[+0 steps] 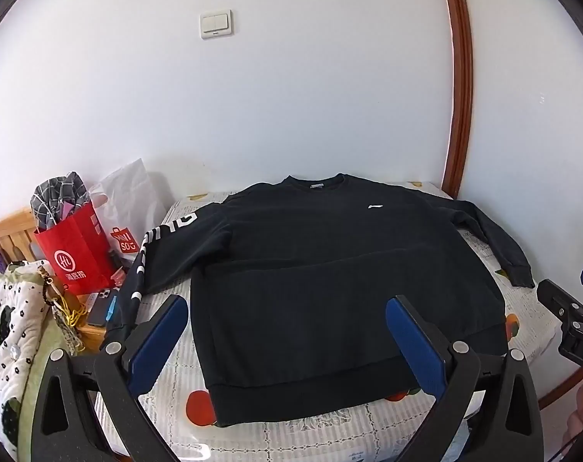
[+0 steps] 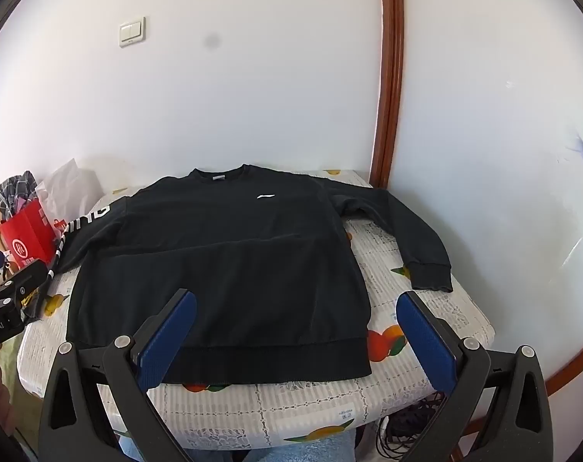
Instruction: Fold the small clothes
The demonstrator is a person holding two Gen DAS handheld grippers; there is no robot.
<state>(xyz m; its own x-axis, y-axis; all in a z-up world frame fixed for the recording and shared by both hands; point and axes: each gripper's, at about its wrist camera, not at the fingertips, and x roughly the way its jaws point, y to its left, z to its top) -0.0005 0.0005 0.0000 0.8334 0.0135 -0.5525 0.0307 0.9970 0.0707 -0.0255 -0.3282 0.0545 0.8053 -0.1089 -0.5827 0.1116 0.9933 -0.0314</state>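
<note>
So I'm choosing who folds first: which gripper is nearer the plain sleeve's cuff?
Right. The right gripper hovers over the hem corner just below the plain sleeve's cuff; the left gripper sits over the sweatshirt's opposite hem side.

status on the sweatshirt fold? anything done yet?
Done: the black sweatshirt is laid flat, front up, on the table, sleeves spread out.
In hand: nothing. The left gripper and right gripper both hover open over the hem, holding no cloth.
Left: every fold. The plain sleeve and the lettered sleeve aren't folded in, and the body is unfolded.
</note>
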